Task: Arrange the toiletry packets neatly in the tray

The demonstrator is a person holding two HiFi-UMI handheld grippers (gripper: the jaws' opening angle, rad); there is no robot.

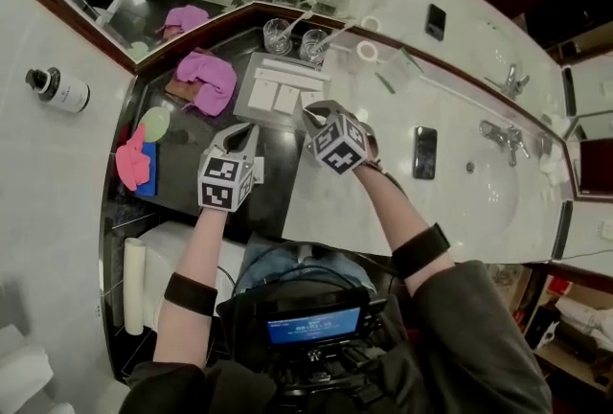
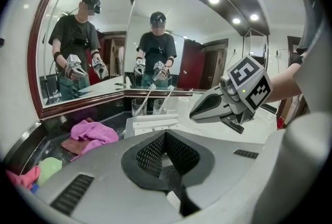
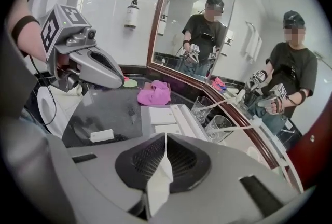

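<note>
Right claw (image 3: 166, 140), tilted downward, pinches a white packet (image 3: 158, 186); left claw (image 2: 165, 137) closed, empty.

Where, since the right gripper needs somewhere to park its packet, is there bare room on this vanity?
Widest free: the white counter between the tray and the phone, toward the sink. The dark counter beside the tray is mostly bare, save one loose packet. Crowded: behind the tray, two glasses, and the corner by the pink cloth.

Glossy black counter (image 1: 182, 158), pink cloth (image 1: 209, 79), matt white packet (image 3: 158, 186).
</note>
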